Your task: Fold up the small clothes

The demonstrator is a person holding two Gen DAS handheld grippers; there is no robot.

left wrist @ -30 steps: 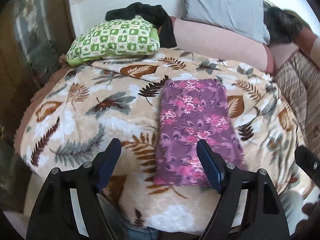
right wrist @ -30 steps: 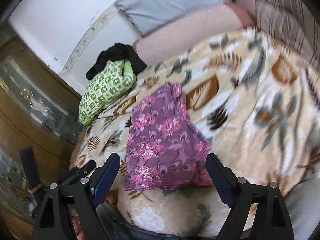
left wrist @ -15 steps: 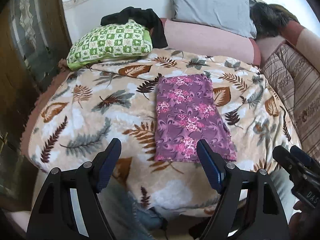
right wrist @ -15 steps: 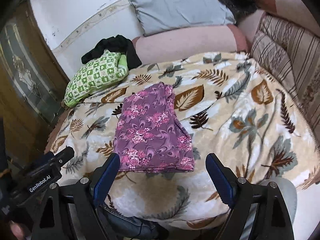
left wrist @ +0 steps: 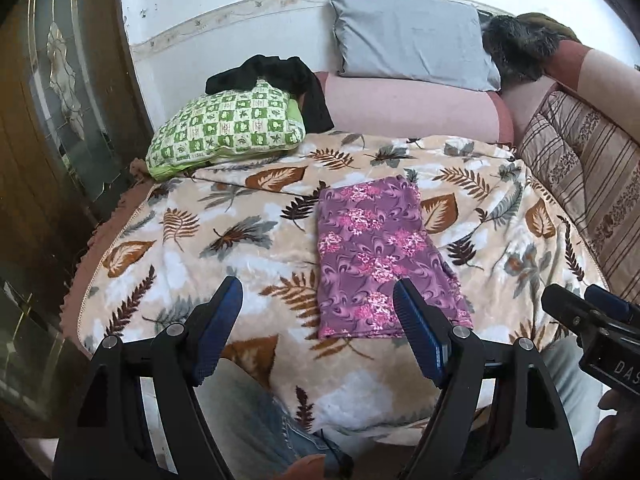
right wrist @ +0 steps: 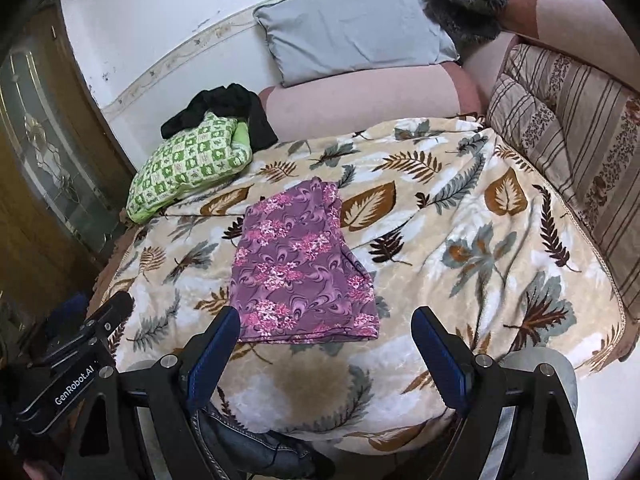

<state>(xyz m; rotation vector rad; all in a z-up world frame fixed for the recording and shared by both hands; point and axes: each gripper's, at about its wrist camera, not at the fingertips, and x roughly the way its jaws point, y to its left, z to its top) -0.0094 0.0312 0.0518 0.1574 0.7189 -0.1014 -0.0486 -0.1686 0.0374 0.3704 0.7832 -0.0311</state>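
Observation:
A purple garment with pink flowers (left wrist: 380,256) lies folded into a flat long rectangle on the leaf-print blanket (left wrist: 224,240), also seen in the right wrist view (right wrist: 300,268). My left gripper (left wrist: 318,320) is open and empty, held back from the bed's front edge, below and left of the garment's near end. My right gripper (right wrist: 326,346) is open and empty, also back from the bed, just below the garment's near edge. Neither touches the cloth.
A green checked pillow (left wrist: 228,132) with a black garment (left wrist: 288,80) on it lies at the back left. A grey pillow (left wrist: 408,40) and pink bolster (left wrist: 408,108) are behind. Striped cushions (right wrist: 576,120) line the right. A wooden glass door (left wrist: 60,120) stands left.
Both grippers have pulled back and up from the bed, so the garment looks smaller and farther. The garment lies flat and has not moved. Both jaws stay open.

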